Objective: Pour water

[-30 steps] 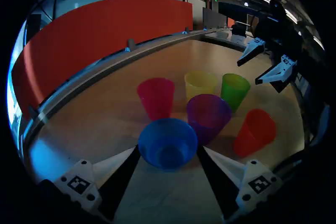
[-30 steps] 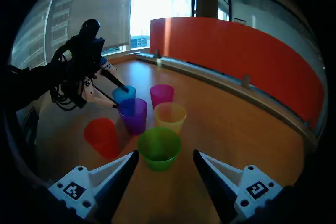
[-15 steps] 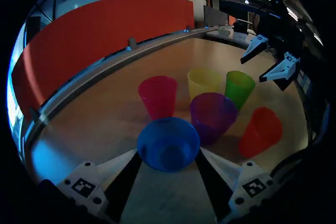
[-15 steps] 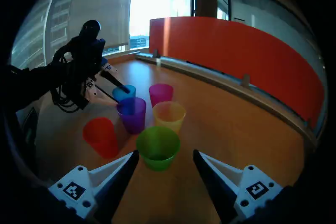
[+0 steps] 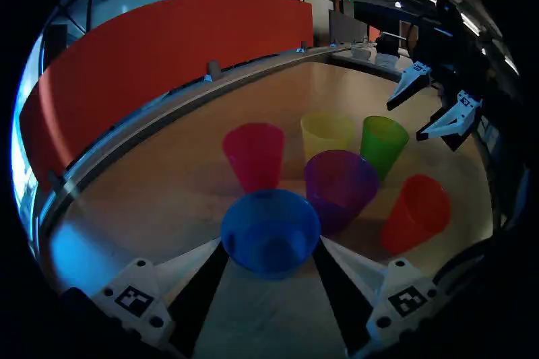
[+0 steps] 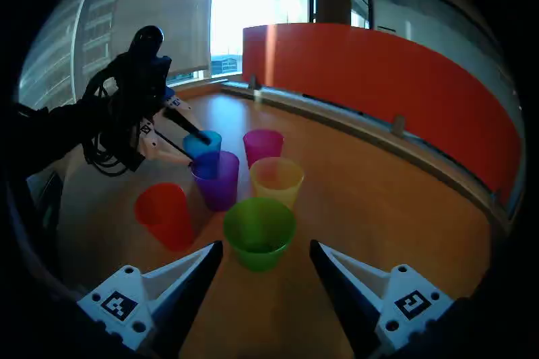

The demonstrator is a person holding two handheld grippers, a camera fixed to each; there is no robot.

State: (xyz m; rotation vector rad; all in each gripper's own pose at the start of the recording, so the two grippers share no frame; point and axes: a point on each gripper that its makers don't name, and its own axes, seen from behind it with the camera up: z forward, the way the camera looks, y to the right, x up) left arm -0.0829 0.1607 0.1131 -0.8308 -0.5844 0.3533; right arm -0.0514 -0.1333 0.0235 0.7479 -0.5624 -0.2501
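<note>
Six plastic cups stand grouped on the wooden table (image 5: pixel 168 184). The blue cup (image 5: pixel 271 231) sits upright between the fingertips of my left gripper (image 5: pixel 271 248), whose jaws stand wide and flank its sides; I cannot tell if they touch. Behind it are the pink cup (image 5: pixel 254 153), purple cup (image 5: pixel 340 184), yellow cup (image 5: pixel 327 133), green cup (image 5: pixel 383 140) and red cup (image 5: pixel 414 214). My right gripper (image 6: pixel 266 244) is open, with the green cup (image 6: pixel 259 231) just beyond its tips. Across the group, the left gripper (image 6: pixel 195 150) brackets the blue cup (image 6: pixel 202 143).
A raised ledge (image 5: pixel 168 106) and an orange wall panel (image 5: pixel 168 42) run along the table's far side. A person's dark sleeve and cables (image 6: pixel 101 130) hang behind the left gripper. Bare table (image 6: pixel 391 217) spreads right of the cups. The right gripper (image 5: pixel 404 120) hovers open beyond the green cup.
Both views have shifted only slightly. The cups stand where they were, and the blue cup stays between the left fingers.
</note>
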